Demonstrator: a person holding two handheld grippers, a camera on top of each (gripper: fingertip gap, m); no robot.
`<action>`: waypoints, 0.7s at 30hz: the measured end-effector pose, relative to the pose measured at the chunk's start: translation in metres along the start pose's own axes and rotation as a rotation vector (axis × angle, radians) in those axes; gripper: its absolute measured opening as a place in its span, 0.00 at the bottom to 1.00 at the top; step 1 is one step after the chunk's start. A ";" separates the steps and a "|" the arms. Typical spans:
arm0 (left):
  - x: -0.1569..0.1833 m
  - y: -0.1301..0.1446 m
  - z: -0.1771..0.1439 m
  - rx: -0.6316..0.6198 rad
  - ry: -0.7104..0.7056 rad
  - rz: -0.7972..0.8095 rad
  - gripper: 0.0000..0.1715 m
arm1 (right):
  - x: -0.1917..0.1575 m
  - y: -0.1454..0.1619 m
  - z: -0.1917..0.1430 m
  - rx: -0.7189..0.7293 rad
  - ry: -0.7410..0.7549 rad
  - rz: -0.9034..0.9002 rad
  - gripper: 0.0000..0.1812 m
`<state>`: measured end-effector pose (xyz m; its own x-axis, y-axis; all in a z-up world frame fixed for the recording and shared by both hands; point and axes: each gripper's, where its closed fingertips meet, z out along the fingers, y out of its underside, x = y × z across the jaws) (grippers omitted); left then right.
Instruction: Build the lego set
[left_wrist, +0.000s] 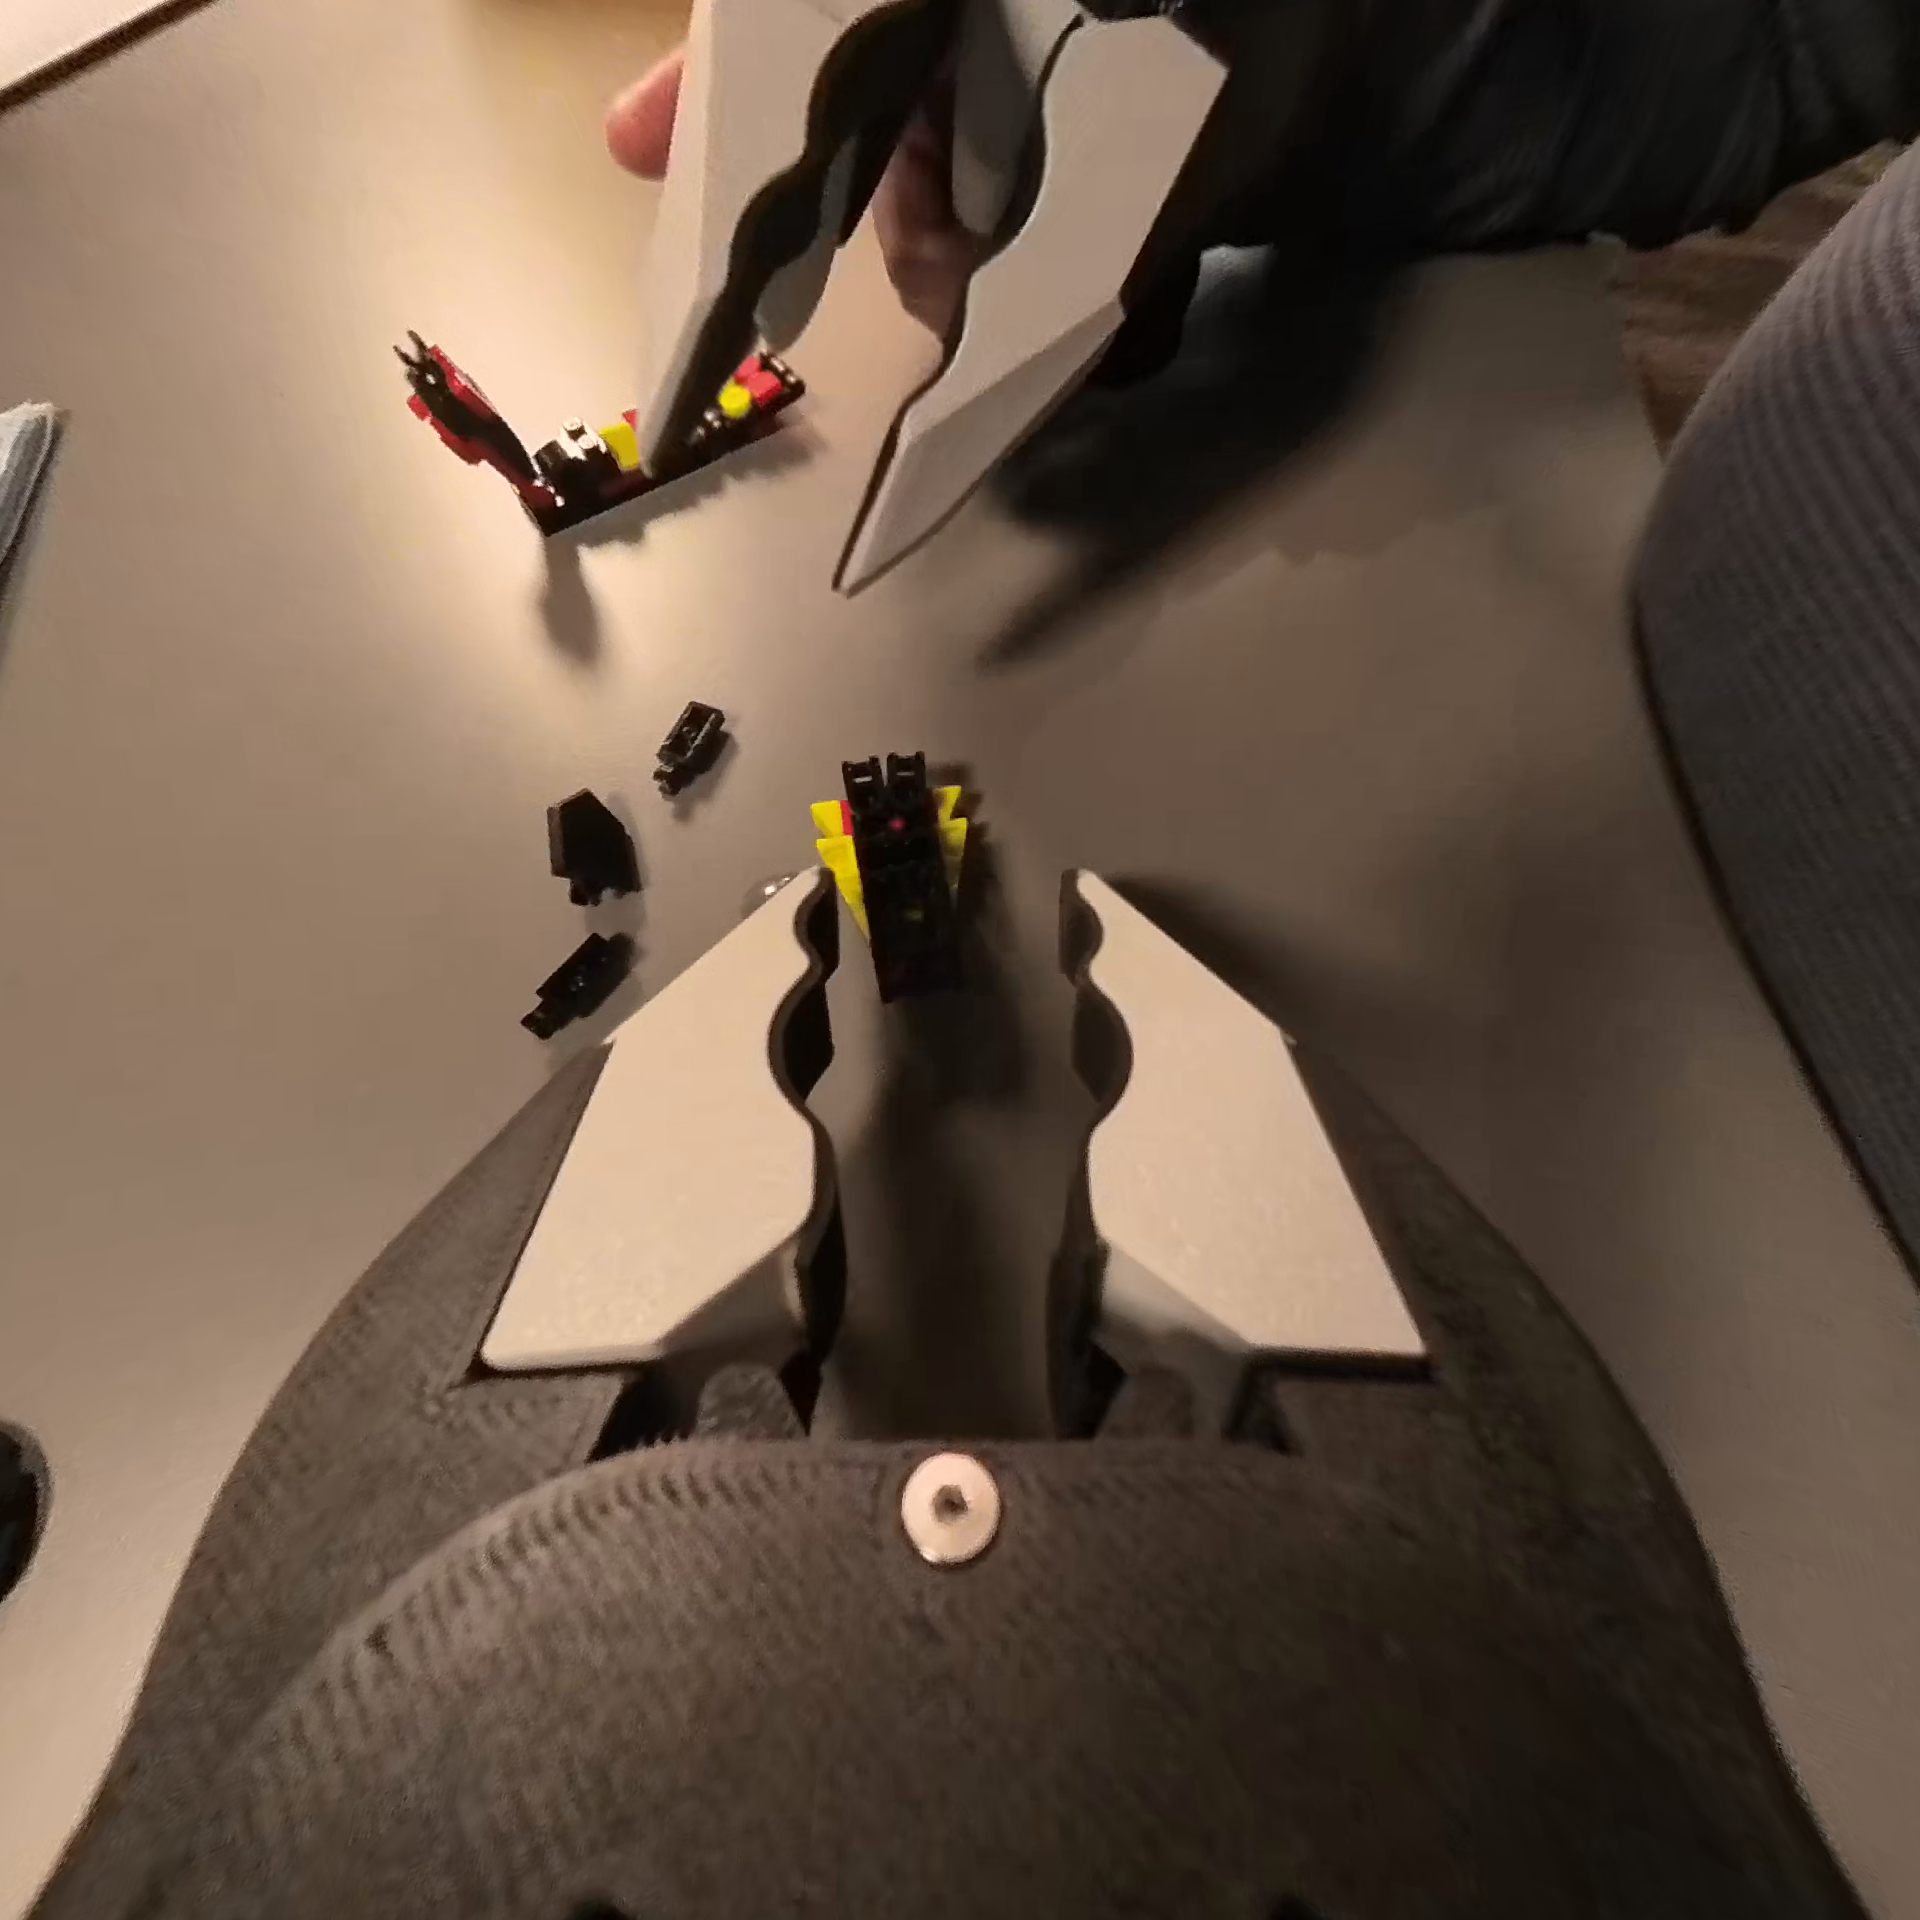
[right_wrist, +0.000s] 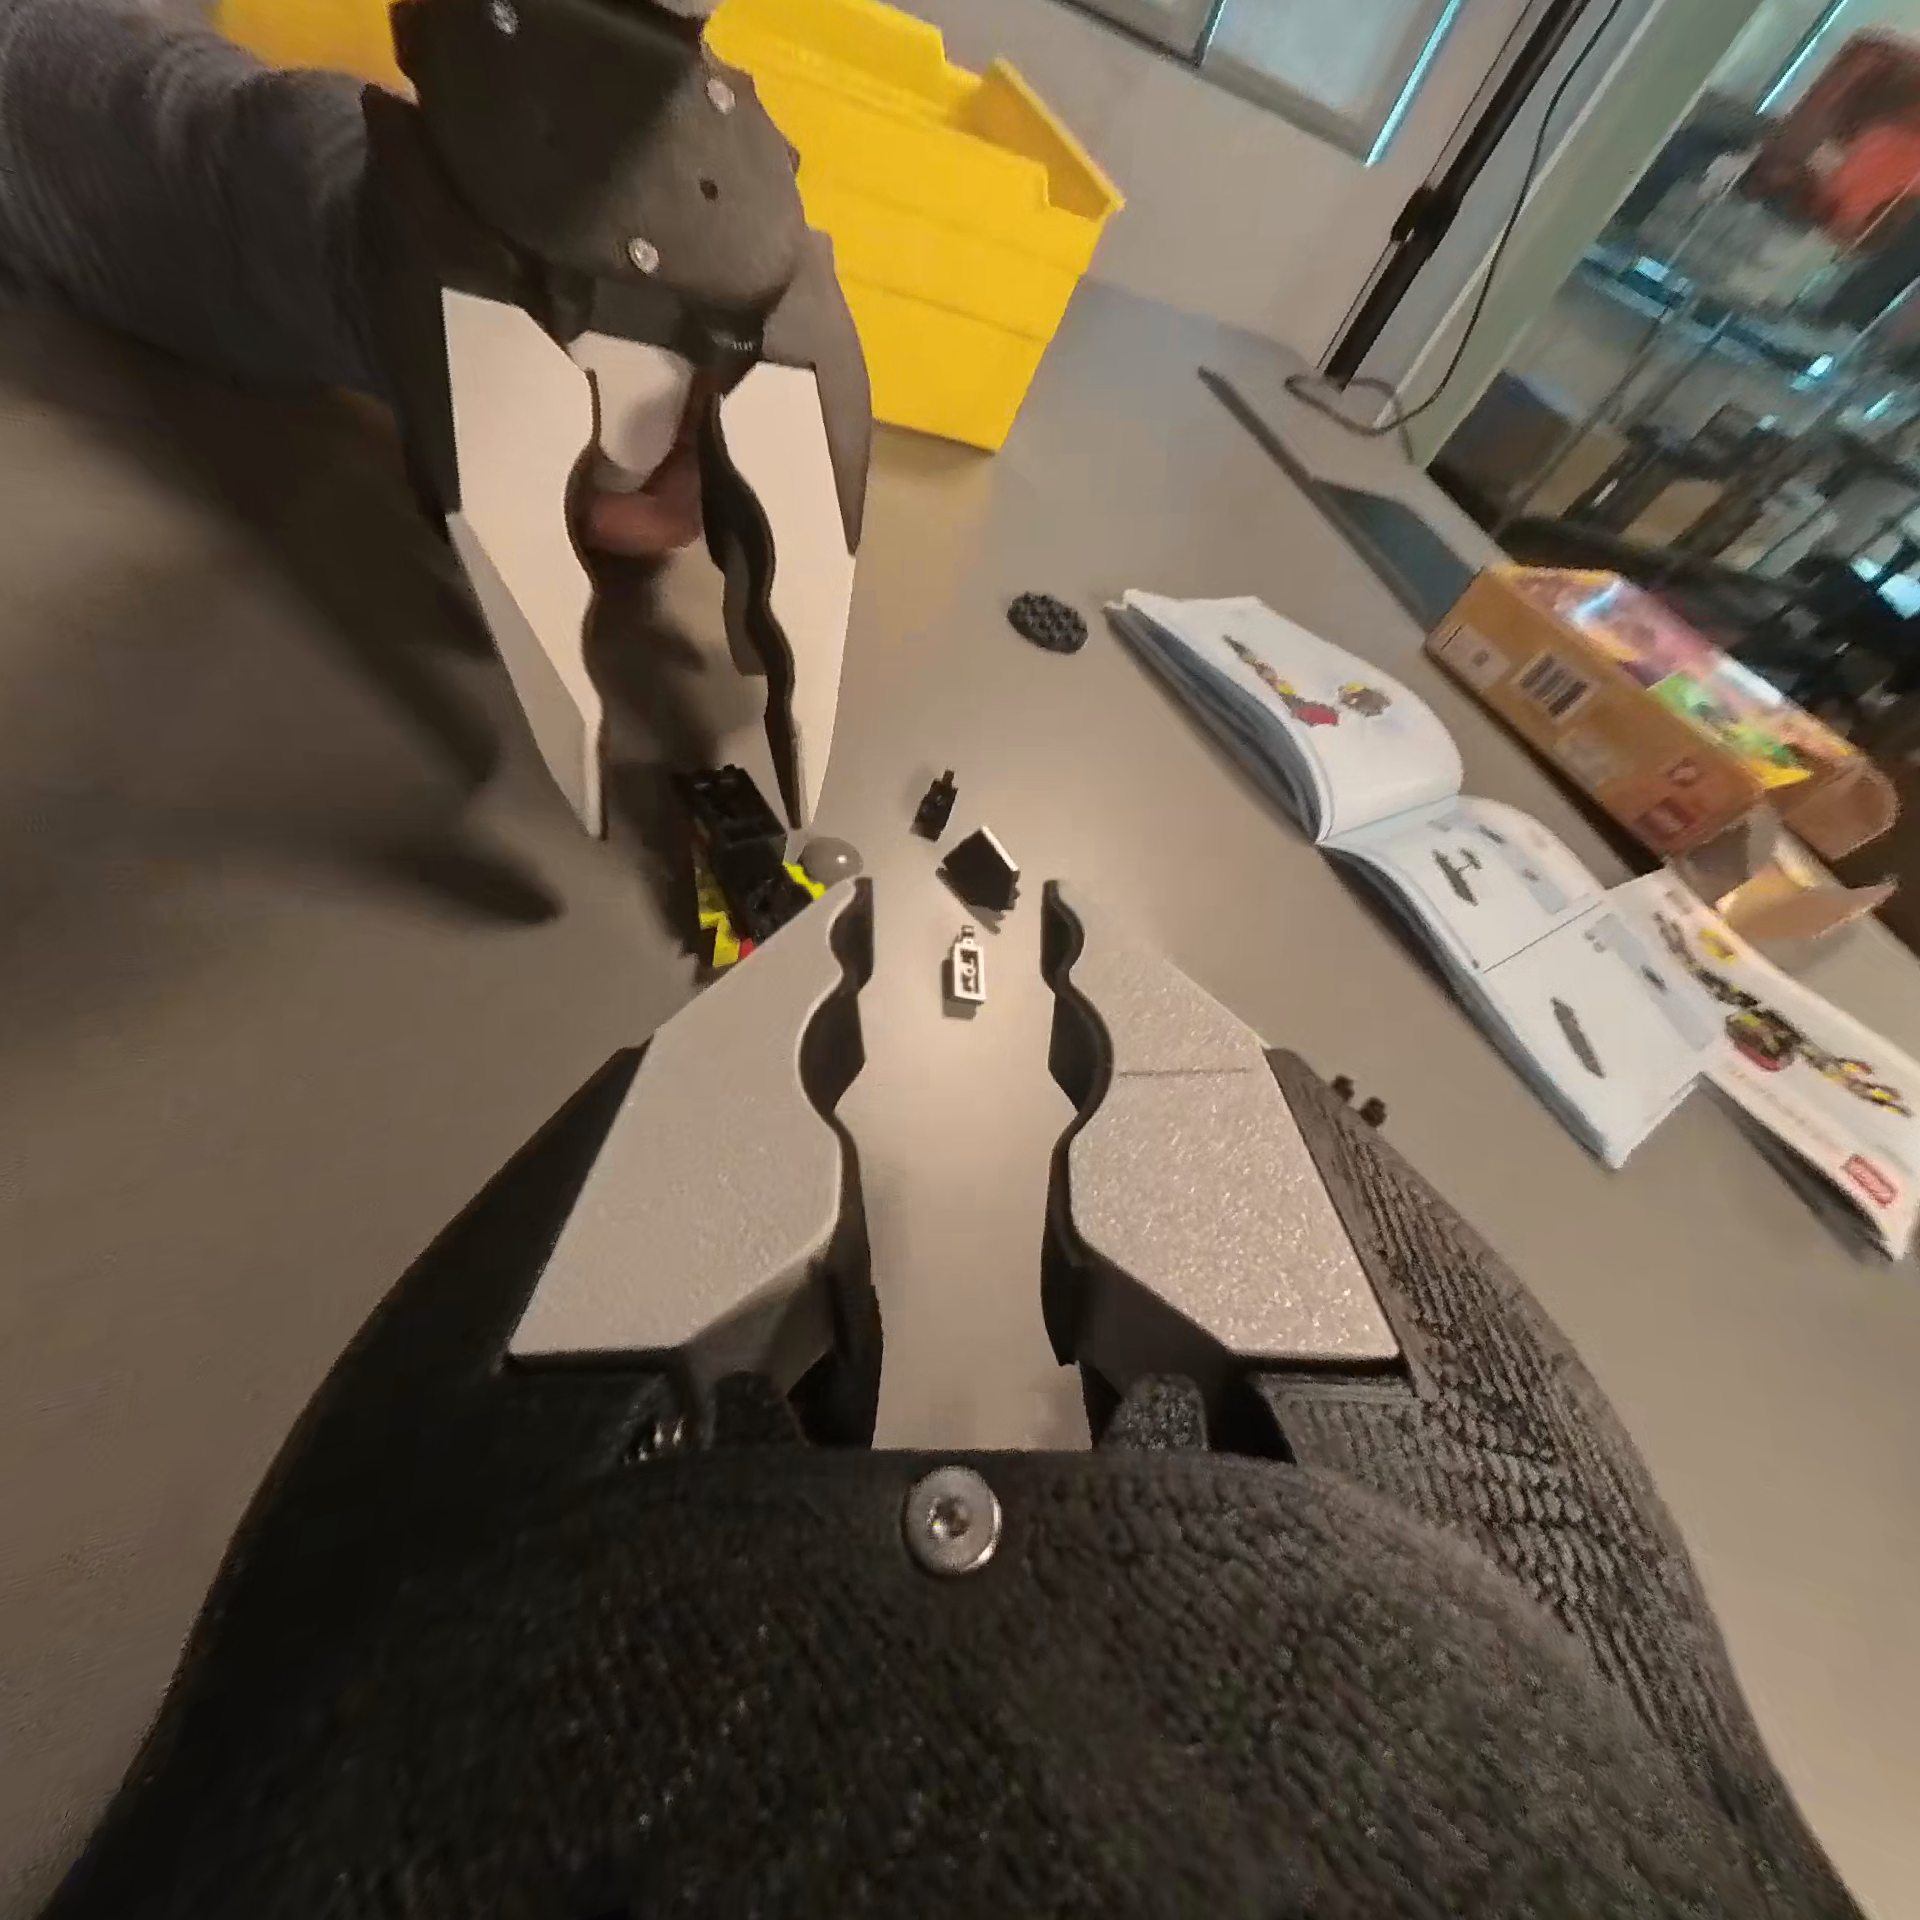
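Note:
A short black and yellow lego assembly (left_wrist: 902, 883) lies on the table between the fingertips of my left gripper (left_wrist: 951, 894), which is open around it. It also shows in the right wrist view (right_wrist: 738, 862), under the left gripper (right_wrist: 707, 821). A longer red, black and yellow assembly (left_wrist: 582, 457) lies farther off. My right gripper (left_wrist: 756, 520) is open, with one fingertip at that long assembly. In its own view the right gripper (right_wrist: 956, 894) is open and empty above a small loose black piece (right_wrist: 966, 966).
Three loose black pieces (left_wrist: 590, 847) lie left of the left gripper. A round black plate (right_wrist: 1047, 623), an open instruction booklet (right_wrist: 1351, 748), a cardboard box (right_wrist: 1621, 707) and a yellow bin (right_wrist: 935, 229) stand on the grey table. A grey chair (left_wrist: 1787, 623) is at the edge. My hands' fingertips stand some 7 cm from each other. The left tips stand about 15 cm off the round black plate (right_wrist: 1047, 623).

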<state>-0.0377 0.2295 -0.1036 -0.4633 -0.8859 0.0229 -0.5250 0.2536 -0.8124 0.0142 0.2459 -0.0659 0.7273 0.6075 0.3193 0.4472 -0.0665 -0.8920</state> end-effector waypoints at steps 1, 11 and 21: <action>-0.001 0.001 0.000 -0.005 -0.006 0.001 0.23 | -0.001 0.002 0.001 -0.018 -0.009 0.011 0.17; -0.008 0.007 0.004 -0.058 -0.083 0.072 0.10 | 0.000 0.011 0.006 -0.088 -0.030 0.105 0.18; -0.037 -0.041 -0.025 0.224 -0.433 0.227 0.09 | 0.028 -0.024 -0.005 0.218 0.023 0.514 0.20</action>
<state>-0.0167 0.2617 -0.0560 -0.1860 -0.9096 -0.3716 -0.2586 0.4102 -0.8746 0.0262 0.2603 -0.0338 0.8355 0.5228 -0.1695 -0.0845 -0.1826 -0.9796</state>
